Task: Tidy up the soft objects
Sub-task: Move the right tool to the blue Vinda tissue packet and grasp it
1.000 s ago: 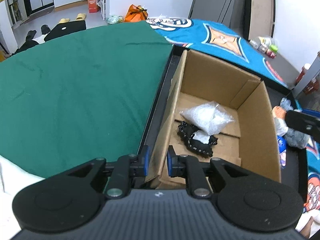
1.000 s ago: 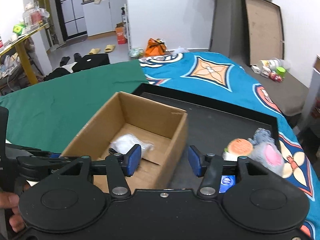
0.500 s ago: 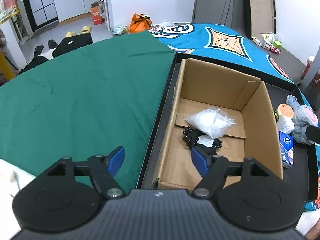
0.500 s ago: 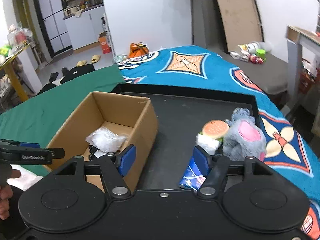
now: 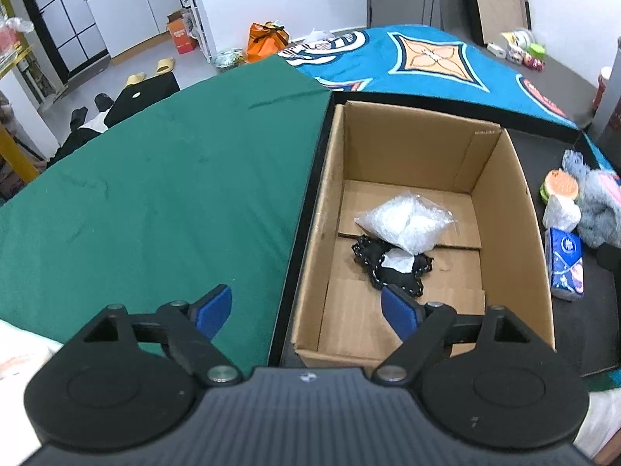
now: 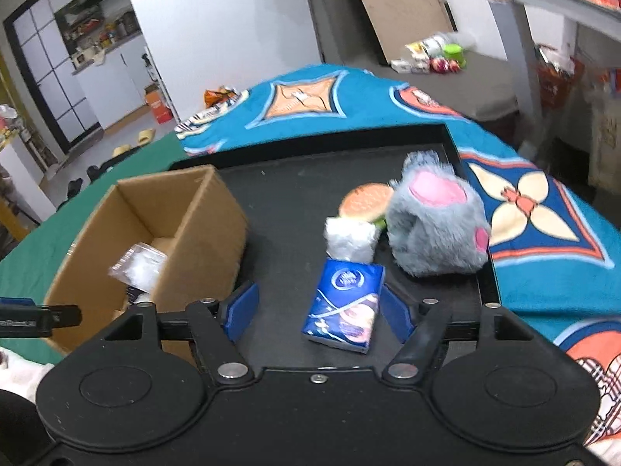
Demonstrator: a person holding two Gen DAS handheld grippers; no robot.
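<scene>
- Our left gripper (image 5: 306, 312) hangs over the near end of the box (image 5: 500, 209); its jaws have just been opening and now stand spread, nothing between them.
- Our right gripper (image 6: 316, 310) hangs low over the tray (image 6: 287, 194); its jaws have also just been opening and stand spread. The tissue pack (image 6: 343, 306) lies between the pads in view, but they do not touch it.
- Done, we judge: two items in the box, one black pouch (image 5: 392, 272) with one clear bag (image 5: 403, 223) lying partly on it.
- Left, we judge: four items on the tray, well apart from the box. One tissue pack nearest, one white wad (image 6: 349, 237) just behind it, then one burger toy (image 6: 365, 202), and one grey plush (image 6: 434, 225) beside them.
- Tally: one box, one tray, two items packed, four loose. Roughly a third through.
- Farthest: green cloth (image 5: 163, 194) and blue cloth (image 6: 535, 213) under the tray.
</scene>
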